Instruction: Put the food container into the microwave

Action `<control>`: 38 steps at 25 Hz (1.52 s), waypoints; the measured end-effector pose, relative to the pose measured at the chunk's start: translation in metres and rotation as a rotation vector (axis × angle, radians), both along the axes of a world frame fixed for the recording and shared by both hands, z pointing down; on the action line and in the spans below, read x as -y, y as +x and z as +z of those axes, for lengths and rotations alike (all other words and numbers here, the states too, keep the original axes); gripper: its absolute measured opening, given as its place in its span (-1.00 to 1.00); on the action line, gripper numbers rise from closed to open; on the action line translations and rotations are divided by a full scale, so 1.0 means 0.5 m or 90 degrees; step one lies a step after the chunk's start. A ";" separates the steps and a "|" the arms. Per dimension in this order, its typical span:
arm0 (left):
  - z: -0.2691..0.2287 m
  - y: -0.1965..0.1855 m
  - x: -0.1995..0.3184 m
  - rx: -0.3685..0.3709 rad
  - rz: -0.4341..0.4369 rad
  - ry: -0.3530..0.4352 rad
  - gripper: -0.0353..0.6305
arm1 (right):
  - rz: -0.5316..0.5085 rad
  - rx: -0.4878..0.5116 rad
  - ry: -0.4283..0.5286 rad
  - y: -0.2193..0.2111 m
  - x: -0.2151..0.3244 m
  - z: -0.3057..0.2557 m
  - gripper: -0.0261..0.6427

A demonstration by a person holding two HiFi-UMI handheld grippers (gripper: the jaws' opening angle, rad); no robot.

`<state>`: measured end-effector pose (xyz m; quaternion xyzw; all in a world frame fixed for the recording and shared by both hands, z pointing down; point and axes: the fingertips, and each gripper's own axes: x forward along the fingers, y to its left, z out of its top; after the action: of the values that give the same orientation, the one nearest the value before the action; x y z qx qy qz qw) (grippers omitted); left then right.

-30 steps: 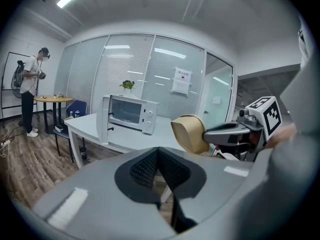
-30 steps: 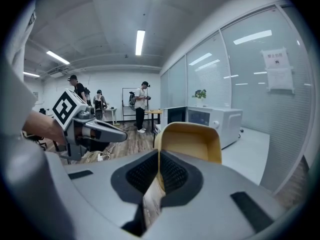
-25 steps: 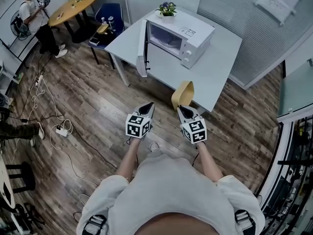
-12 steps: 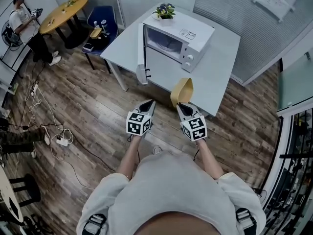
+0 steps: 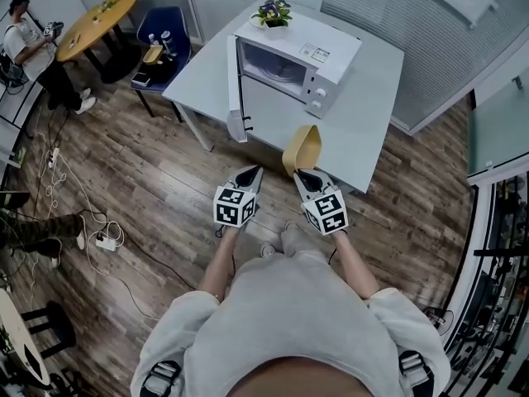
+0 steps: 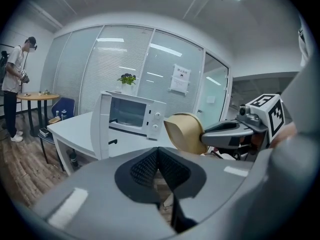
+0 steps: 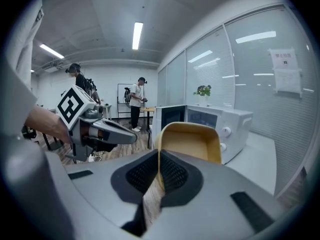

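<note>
The food container [image 7: 192,141], a tan tub with rounded corners, a smooth matt inside and a thin raised rim, is gripped by the right tool [image 7: 159,171]. Its ribbed black jaws are closed on one wall of the tub, with the rim caught between them. The container is held in the air, tipped up on its edge, above the near edge of the flat white table [image 5: 364,114] and apart from the microwave [image 5: 318,56].

The microwave is a white, boxy unit with two round knobs on its front panel. It is set towards the far side of the table. Its door [image 5: 234,89] is swung wide open to the left, so that the pale cavity is exposed. A small potted plant [image 5: 273,12] is stood on its top.

The left tool [image 6: 158,166] is held just beside the right one, off the table and over the wood-plank floor [image 5: 149,172]. Its jaws are pressed together, and nothing is held between them.
</note>
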<state>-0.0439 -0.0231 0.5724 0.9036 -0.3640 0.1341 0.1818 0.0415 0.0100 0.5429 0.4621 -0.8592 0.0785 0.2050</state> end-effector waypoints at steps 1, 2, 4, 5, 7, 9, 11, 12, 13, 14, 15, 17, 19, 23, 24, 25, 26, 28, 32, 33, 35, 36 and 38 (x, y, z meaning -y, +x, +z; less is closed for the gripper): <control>0.001 0.001 0.002 -0.001 0.000 -0.001 -0.86 | -0.003 -0.002 -0.001 -0.001 0.002 0.002 -0.86; 0.004 0.001 0.005 -0.002 -0.001 -0.002 -0.86 | -0.005 -0.004 -0.002 -0.002 0.005 0.005 -0.86; 0.011 0.001 0.013 -0.003 -0.004 -0.006 -0.86 | -0.011 -0.005 -0.006 -0.003 0.013 0.012 -0.86; 0.014 0.002 0.020 -0.002 -0.005 -0.007 -0.86 | -0.013 -0.006 -0.007 -0.003 0.020 0.016 -0.86; 0.020 0.002 0.036 -0.001 -0.009 -0.009 -0.86 | -0.019 -0.006 -0.009 -0.002 0.038 0.023 -0.86; 0.024 0.004 0.055 0.000 -0.013 -0.011 -0.86 | -0.026 -0.004 -0.010 -0.003 0.059 0.027 -0.86; 0.027 0.008 0.079 0.003 -0.016 -0.013 -0.86 | -0.033 -0.001 -0.012 -0.003 0.083 0.032 -0.87; 0.027 0.011 0.092 0.004 -0.017 -0.014 -0.86 | -0.035 0.001 -0.014 -0.003 0.096 0.033 -0.86; 0.026 0.014 0.105 0.005 -0.018 -0.015 -0.86 | -0.039 0.003 -0.015 -0.004 0.110 0.034 -0.86; 0.024 0.018 0.120 0.006 -0.019 -0.014 -0.86 | -0.044 0.004 -0.015 -0.006 0.125 0.033 -0.87; 0.022 0.021 0.135 0.007 -0.020 -0.013 -0.86 | -0.049 0.005 -0.014 -0.007 0.140 0.032 -0.87; 0.017 0.031 0.167 0.008 -0.021 -0.010 -0.86 | -0.060 0.005 -0.011 -0.008 0.173 0.030 -0.87; 0.015 0.040 0.197 0.010 -0.023 -0.007 -0.86 | -0.070 0.005 -0.009 -0.007 0.205 0.031 -0.86; 0.008 0.051 0.247 0.010 -0.032 -0.007 -0.86 | -0.088 0.006 -0.006 -0.006 0.263 0.026 -0.86; 0.004 0.055 0.258 0.007 -0.034 -0.008 -0.86 | -0.092 0.007 -0.006 -0.005 0.278 0.024 -0.86; -0.001 0.060 0.268 0.005 -0.035 -0.009 -0.86 | -0.095 0.008 -0.006 -0.004 0.292 0.021 -0.87; -0.004 0.066 0.278 0.003 -0.035 -0.009 -0.86 | -0.099 0.010 -0.006 -0.003 0.305 0.019 -0.86; -0.008 0.081 0.294 0.004 -0.034 -0.011 -0.86 | -0.107 0.014 -0.006 -0.001 0.329 0.015 -0.87; -0.003 0.099 0.316 0.011 -0.035 -0.018 -0.86 | -0.127 0.017 -0.011 -0.003 0.362 0.012 -0.87; -0.002 0.099 0.321 0.013 -0.038 -0.019 -0.86 | -0.131 0.018 -0.011 -0.003 0.370 0.012 -0.86; -0.004 0.098 0.333 0.016 -0.046 -0.019 -0.86 | -0.137 0.022 -0.012 0.000 0.385 0.011 -0.86; -0.006 0.097 0.338 0.017 -0.050 -0.019 -0.86 | -0.141 0.024 -0.013 0.001 0.391 0.012 -0.86; -0.008 0.095 0.347 0.019 -0.062 -0.018 -0.86 | -0.152 0.027 -0.016 0.000 0.398 0.015 -0.86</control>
<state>0.0035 -0.1964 0.5685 0.8801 -0.4082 0.1439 0.1953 0.0414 -0.1892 0.5506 0.3520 -0.9113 0.0741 0.2004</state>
